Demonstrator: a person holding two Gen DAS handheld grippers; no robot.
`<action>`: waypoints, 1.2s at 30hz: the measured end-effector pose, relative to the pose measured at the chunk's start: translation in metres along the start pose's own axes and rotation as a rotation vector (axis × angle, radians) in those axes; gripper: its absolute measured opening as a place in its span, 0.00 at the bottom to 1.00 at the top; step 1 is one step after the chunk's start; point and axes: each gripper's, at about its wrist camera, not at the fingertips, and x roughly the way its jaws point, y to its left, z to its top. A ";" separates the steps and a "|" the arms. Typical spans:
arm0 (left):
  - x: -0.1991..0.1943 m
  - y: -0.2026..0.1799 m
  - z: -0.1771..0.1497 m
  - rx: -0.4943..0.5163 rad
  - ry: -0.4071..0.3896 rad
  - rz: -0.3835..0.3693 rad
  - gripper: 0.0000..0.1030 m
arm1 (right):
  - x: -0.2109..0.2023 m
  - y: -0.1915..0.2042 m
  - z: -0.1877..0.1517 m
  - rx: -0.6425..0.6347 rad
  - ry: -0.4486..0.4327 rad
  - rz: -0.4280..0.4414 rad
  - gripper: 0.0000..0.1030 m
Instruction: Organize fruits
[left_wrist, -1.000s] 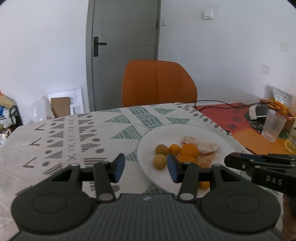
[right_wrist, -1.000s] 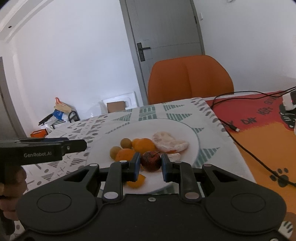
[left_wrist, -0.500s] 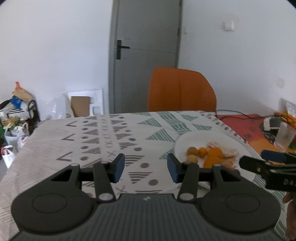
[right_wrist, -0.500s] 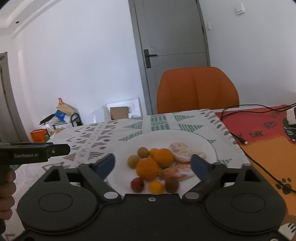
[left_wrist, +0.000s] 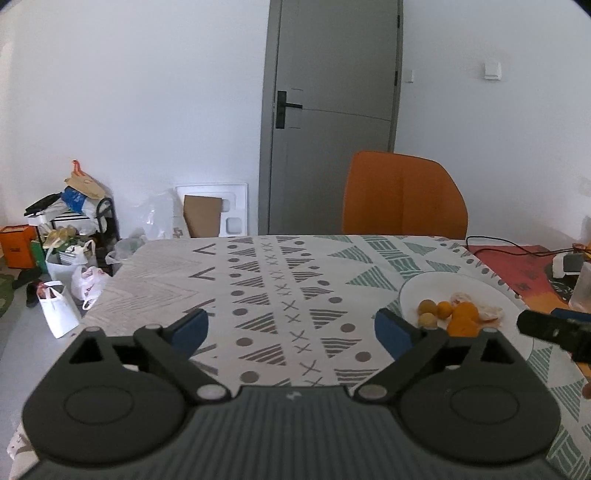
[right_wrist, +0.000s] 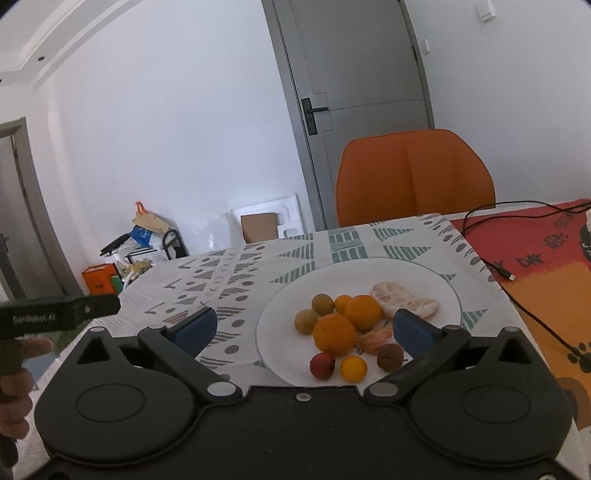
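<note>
- A white plate (right_wrist: 448, 291) sits near the right edge of the patterned tablecloth (right_wrist: 236, 269), where that cloth meets a red and orange mat (right_wrist: 546, 266).
- All the visible fruit is gathered on the plate: two oranges (right_wrist: 334, 334), touching each other, at the middle; two small yellow-brown round fruits (right_wrist: 322, 303) on their far left; a peeled citrus (right_wrist: 404, 303) on the far right.
- Along the plate's near rim lie a small red fruit (right_wrist: 322, 365), a small orange fruit (right_wrist: 353, 368) and a brown fruit (right_wrist: 389, 356), in a loose row. This looks like sorting by kind, nearly finished.
- The right gripper (right_wrist: 303, 328) hovers just in front of the plate's near rim, its blue-padded fingers spread wide and holding nothing. Its aim suggests it is placed to watch or reach the fruit.
- The left gripper (left_wrist: 291, 330) is also spread wide and empty. It points over bare tablecloth toward the table's far edge, with the plate off to its right, probably kept clear of the working side.
- Only the right wrist view shows the near row of small fruits; in the left wrist view the gripper body hides them.
- Only the left wrist view shows the right gripper's dark tip beside the plate.
- An orange chair (right_wrist: 413, 177) stands behind the table's far edge, before a grey door (right_wrist: 354, 92).
</note>
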 end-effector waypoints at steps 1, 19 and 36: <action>-0.002 0.002 0.000 -0.004 0.001 0.002 0.93 | -0.002 0.000 0.001 0.007 0.000 0.002 1.00; -0.042 0.024 -0.009 -0.009 0.015 0.016 0.94 | -0.046 0.019 0.001 -0.039 0.002 -0.017 1.00; -0.066 0.041 -0.034 -0.043 0.037 0.037 1.00 | -0.043 0.019 -0.032 -0.017 0.080 0.002 1.00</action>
